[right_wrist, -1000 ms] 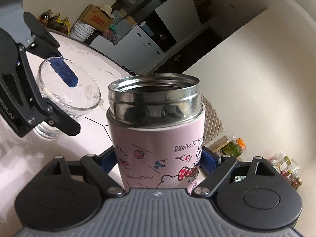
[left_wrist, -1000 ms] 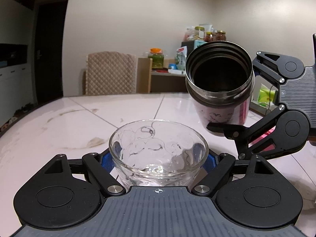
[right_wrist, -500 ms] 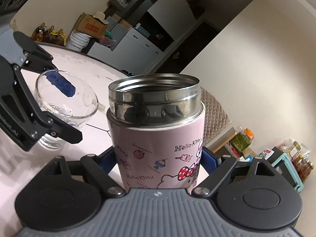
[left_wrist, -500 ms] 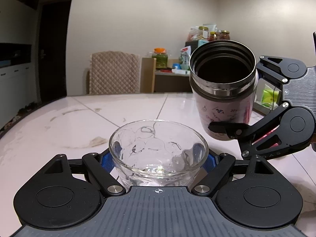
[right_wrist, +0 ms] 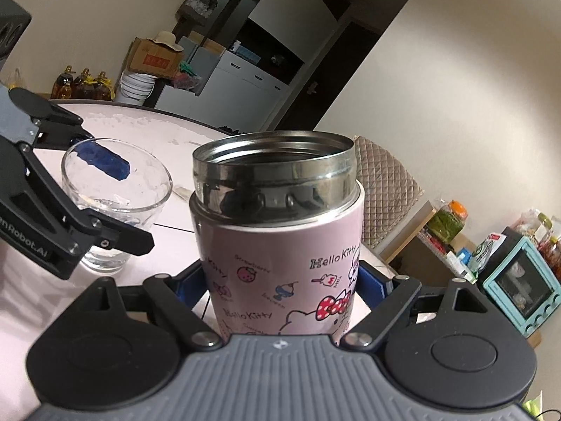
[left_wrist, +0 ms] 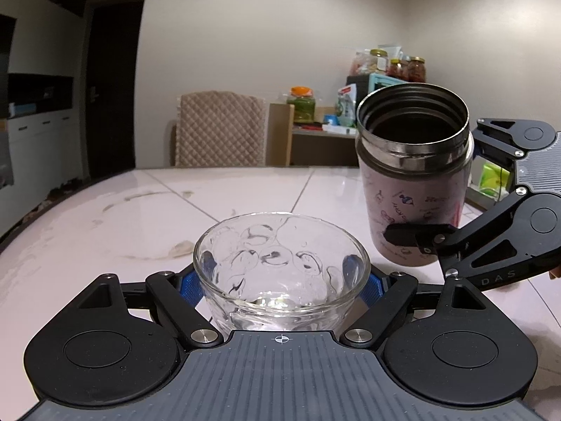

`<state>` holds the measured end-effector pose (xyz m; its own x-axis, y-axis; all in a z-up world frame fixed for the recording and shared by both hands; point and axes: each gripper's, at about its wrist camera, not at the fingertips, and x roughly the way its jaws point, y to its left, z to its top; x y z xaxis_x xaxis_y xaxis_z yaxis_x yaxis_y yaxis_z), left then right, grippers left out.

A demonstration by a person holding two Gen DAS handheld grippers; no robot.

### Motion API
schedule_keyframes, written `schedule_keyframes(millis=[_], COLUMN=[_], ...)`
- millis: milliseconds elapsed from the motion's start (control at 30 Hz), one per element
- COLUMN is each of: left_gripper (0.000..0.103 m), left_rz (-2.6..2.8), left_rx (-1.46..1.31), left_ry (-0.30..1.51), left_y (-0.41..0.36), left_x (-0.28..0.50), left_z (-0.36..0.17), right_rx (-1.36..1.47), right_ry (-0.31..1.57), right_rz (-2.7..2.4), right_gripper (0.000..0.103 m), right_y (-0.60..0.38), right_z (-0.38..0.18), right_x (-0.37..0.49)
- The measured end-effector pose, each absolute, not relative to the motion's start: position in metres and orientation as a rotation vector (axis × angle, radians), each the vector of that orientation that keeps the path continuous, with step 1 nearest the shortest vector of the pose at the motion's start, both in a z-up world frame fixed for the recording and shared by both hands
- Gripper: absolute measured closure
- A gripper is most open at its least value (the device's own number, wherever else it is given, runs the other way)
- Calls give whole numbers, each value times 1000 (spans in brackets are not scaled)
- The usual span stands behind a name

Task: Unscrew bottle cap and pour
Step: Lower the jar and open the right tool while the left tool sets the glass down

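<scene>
— So, where is the bottle (right_wrist: 280, 259) right now?

— Clamped between the blue pads of the right gripper (right_wrist: 282, 287), which grasps it low on its pink printed body. Its steel mouth is uncapped and stands above the jaws, the bottle close to upright in that gripper's own view and leaning a little in the other one.

— And seen from the other hand?

— Ahead and to the right of the left gripper (left_wrist: 280, 280), the bottle (left_wrist: 413, 189) is lifted clear of the table (left_wrist: 105, 224), its dark open mouth turned partly toward the camera. The right gripper's black finger crosses the lower part of the body there.

— What is the left gripper doing?

— It is closed around a glass cup (left_wrist: 280, 266), blue pads pressed against both sides of it. The cup (right_wrist: 112, 203) sits on the table to the left of the bottle, near it but not touching.

— Anything in the cup?

— There seems to be a little clear liquid at the bottom, though the reflections in the glass make it hard to be sure.

— And beyond that?

— A quilted chair (left_wrist: 219, 129) stands past the table's far edge, straight ahead of the left gripper, and jars sit on a shelf behind the bottle. A turquoise oven (right_wrist: 522, 280) is far to the right of the right gripper.
</scene>
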<state>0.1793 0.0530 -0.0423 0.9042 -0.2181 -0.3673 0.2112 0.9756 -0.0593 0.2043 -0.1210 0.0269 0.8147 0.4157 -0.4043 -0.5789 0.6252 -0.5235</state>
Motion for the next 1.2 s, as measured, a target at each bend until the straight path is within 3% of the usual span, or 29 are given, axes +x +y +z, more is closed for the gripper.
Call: schedule_keyframes(millis=[1200], left_gripper=[15], left_rz=[-94], left_rx=[-46], left_ry=[387], left_y=[44], left_x=[183], left_z=[-38], right_rx=[-231], right_ry=[444], right_rz=[591], right_gripper=[15], right_y=[-167], right_z=[24], right_x=[225])
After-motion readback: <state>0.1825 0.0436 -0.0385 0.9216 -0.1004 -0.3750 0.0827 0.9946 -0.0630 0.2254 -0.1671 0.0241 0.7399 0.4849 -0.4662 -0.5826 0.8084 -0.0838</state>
